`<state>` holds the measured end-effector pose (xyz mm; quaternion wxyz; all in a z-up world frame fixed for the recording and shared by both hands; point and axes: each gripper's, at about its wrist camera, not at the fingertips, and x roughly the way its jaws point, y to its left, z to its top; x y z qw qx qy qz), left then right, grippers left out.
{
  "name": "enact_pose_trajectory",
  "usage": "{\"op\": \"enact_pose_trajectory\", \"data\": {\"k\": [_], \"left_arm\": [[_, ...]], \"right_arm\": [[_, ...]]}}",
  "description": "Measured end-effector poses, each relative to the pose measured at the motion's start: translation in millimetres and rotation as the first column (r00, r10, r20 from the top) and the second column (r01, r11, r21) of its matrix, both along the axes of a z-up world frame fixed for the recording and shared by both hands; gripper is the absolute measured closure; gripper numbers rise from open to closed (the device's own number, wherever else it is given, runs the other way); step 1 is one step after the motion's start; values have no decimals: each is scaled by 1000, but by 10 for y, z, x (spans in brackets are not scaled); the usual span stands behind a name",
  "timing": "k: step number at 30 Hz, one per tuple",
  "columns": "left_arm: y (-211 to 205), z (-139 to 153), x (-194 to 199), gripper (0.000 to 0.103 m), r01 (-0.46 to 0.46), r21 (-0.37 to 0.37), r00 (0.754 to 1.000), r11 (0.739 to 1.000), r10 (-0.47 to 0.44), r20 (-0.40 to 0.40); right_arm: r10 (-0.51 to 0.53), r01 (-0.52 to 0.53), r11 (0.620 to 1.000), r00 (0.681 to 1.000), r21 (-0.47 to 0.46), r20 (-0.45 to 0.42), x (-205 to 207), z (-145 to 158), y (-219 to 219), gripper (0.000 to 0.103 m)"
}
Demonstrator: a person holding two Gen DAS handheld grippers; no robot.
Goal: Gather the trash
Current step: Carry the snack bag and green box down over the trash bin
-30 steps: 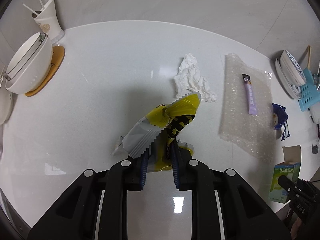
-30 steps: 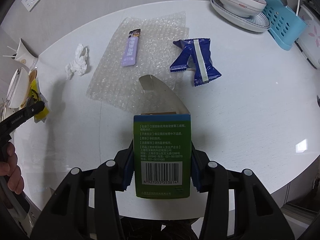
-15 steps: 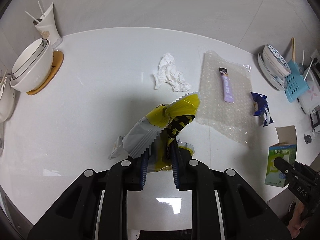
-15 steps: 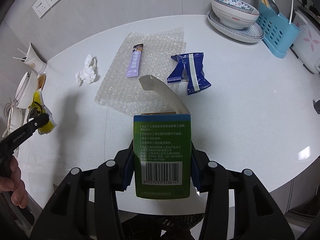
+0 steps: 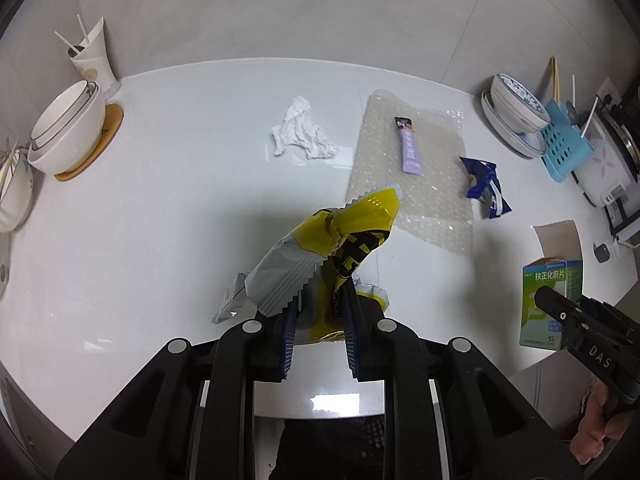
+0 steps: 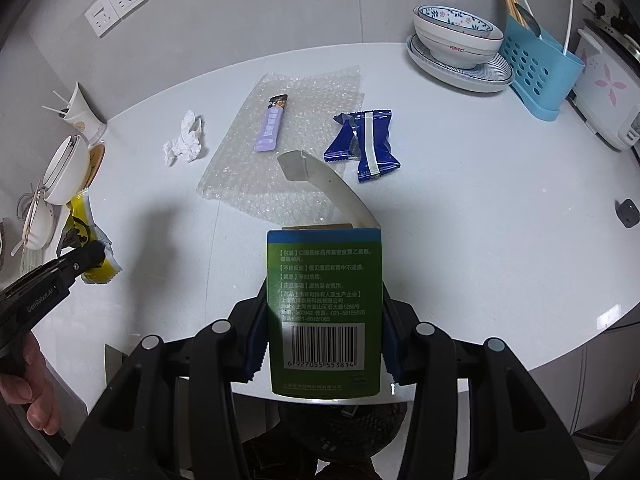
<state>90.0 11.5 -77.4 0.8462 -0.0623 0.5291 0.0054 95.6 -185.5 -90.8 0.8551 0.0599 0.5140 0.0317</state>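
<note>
My jaws are clamped: left gripper on the yellow wrapper, right gripper on the green box. Both have risen since earlier; only my right view shows wall sockets at eleven o'clock.

Green box: barcode 6927055553814, front "扶正化瘀片"; bowl: "PERFECT"; left gripper: apparently "GenRobot.AI"
</note>
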Motion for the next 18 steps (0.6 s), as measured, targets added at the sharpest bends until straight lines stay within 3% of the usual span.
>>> {"op": "enact_pose_trajectory", "data": {"k": [18], "left_arm": [[-497,51,-676,83,37,0,999,999,-37,13]], "right_arm": [[35,-35,999,999,7,30,-528,26,-237,59]]}}
